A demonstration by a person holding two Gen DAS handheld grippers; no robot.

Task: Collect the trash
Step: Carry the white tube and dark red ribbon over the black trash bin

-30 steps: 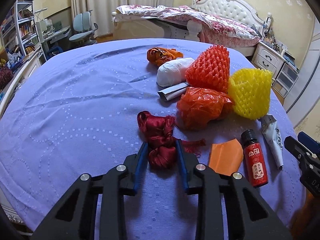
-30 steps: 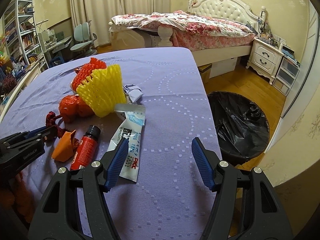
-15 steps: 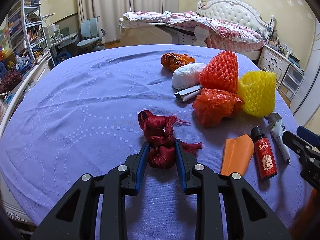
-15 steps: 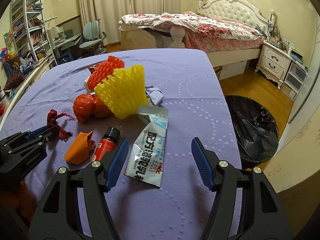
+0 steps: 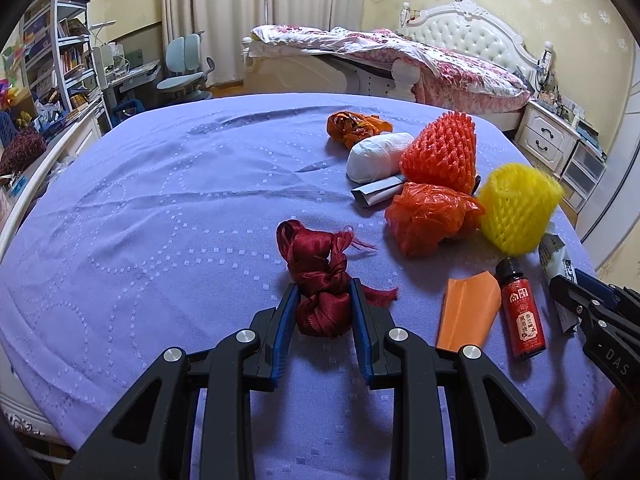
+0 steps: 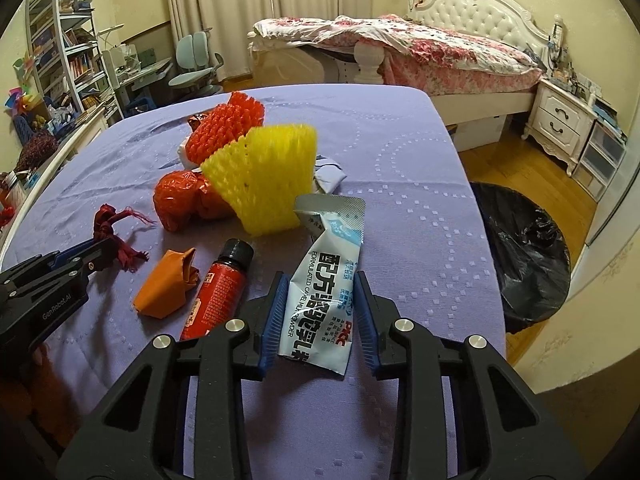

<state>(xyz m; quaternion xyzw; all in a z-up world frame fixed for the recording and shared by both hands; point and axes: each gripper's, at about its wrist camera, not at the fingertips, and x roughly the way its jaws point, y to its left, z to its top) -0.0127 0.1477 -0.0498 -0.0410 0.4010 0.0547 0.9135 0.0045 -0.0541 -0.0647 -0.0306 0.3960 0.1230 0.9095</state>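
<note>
We have both tools down on the trash now: our left gripper [image 5: 323,304] has its jaws pinching the dark red ribbon knot [image 5: 318,276], which sits on the purple cloth of the bench [image 5: 160,220], and our right gripper [image 6: 322,316] has just been closing its jaws onto the white and blue powder sachet [image 6: 326,280], which lies flat between the pads. Neither piece is off the cloth yet, so we judge the collecting is early. Waiting on the bench are the yellow foam net [image 6: 266,176] at twelve o'clock from the sachet, the orange-red foam net [image 6: 226,130] behind it, the crumpled orange bag [image 6: 182,198], the folded orange paper [image 6: 168,286] and the small red bottle [image 6: 218,288] at nine o'clock from our right jaws, plus a white wad [image 5: 376,156] and an orange wrapper [image 5: 354,126] farther back. The black-lined bin [image 6: 524,248] stands on the wooden floor at three o'clock, past the bench edge. It's a bedroom: a white tufted bed [image 5: 400,60] at twelve o'clock, curtains, and bookshelves at ten.
</note>
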